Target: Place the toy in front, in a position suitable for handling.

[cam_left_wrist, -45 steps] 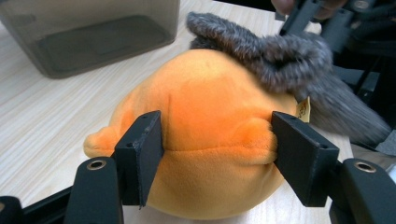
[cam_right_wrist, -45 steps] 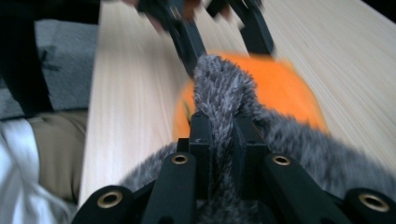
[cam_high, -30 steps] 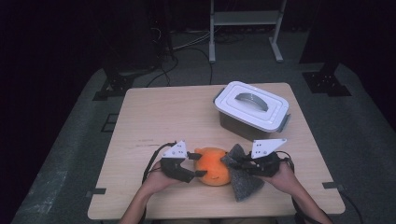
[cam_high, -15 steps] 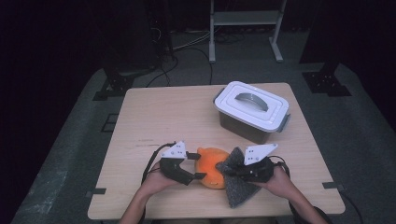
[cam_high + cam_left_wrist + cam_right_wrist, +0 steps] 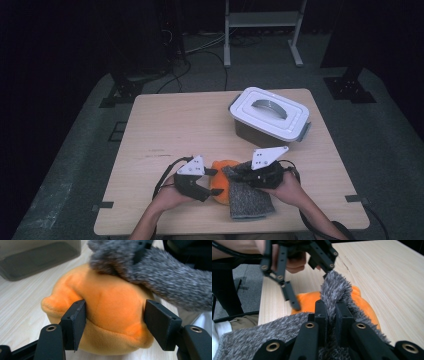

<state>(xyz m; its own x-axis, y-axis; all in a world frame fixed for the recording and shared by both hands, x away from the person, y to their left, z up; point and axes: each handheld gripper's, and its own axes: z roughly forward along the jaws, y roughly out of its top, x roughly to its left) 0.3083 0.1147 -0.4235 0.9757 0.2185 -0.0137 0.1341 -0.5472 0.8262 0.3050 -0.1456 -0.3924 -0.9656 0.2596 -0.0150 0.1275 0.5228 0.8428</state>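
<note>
Since a second ago, your right gripper [image 5: 239,172] has carried the grey fuzzy cloth [image 5: 251,200] leftward, so its pinched edge now lies over the orange plush toy [image 5: 221,186], where before it hung beside it. That gripper's jaws are clamped tight on a fold of the cloth. Your left gripper [image 5: 212,182] has stayed put, its jaws straddling the toy and pressing its sides. Both hands rest low at the near edge of the table [image 5: 200,125], wrists angled inward; the lidded white bin [image 5: 270,115] sits well apart.
</note>
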